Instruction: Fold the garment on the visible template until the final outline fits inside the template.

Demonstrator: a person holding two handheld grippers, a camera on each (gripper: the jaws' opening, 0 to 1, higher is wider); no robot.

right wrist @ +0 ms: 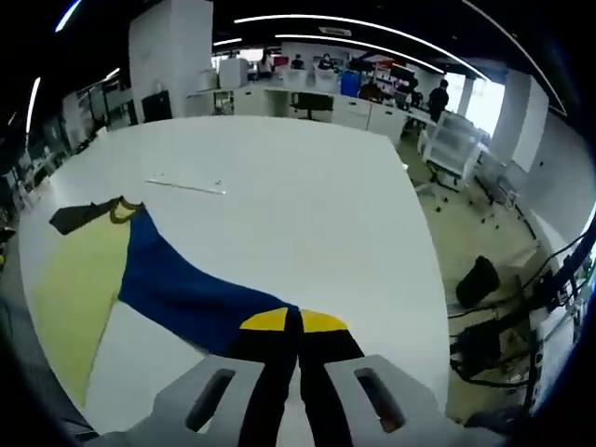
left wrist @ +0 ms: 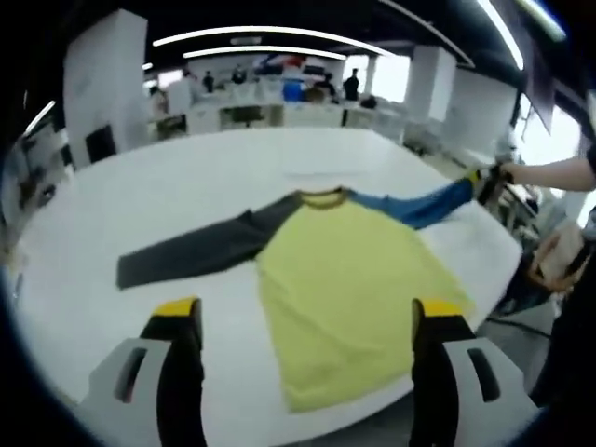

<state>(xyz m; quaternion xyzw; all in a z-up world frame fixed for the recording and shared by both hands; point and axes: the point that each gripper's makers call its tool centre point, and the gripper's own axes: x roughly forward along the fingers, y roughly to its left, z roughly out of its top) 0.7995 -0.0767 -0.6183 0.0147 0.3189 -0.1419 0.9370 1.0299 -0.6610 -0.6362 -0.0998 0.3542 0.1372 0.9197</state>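
Note:
A long-sleeved shirt lies flat on the white table (left wrist: 186, 177): yellow-green body (left wrist: 349, 279), dark grey sleeve (left wrist: 200, 251) spread to the left, blue sleeve (left wrist: 414, 205) stretched to the right. My left gripper (left wrist: 307, 317) hangs open above the table's near edge, its jaws either side of the shirt's lower body and clear of it. My right gripper (right wrist: 298, 326) is shut on the cuff end of the blue sleeve (right wrist: 186, 289). It also appears far right in the left gripper view (left wrist: 484, 182), held by a person's arm. The yellow body (right wrist: 79, 279) lies at the left of the right gripper view.
A thin pale strip (right wrist: 186, 186) lies on the table beyond the collar. Desks, chairs and several people stand at the room's back. A black chair (right wrist: 480, 279) and cables sit on the floor off the table's right side.

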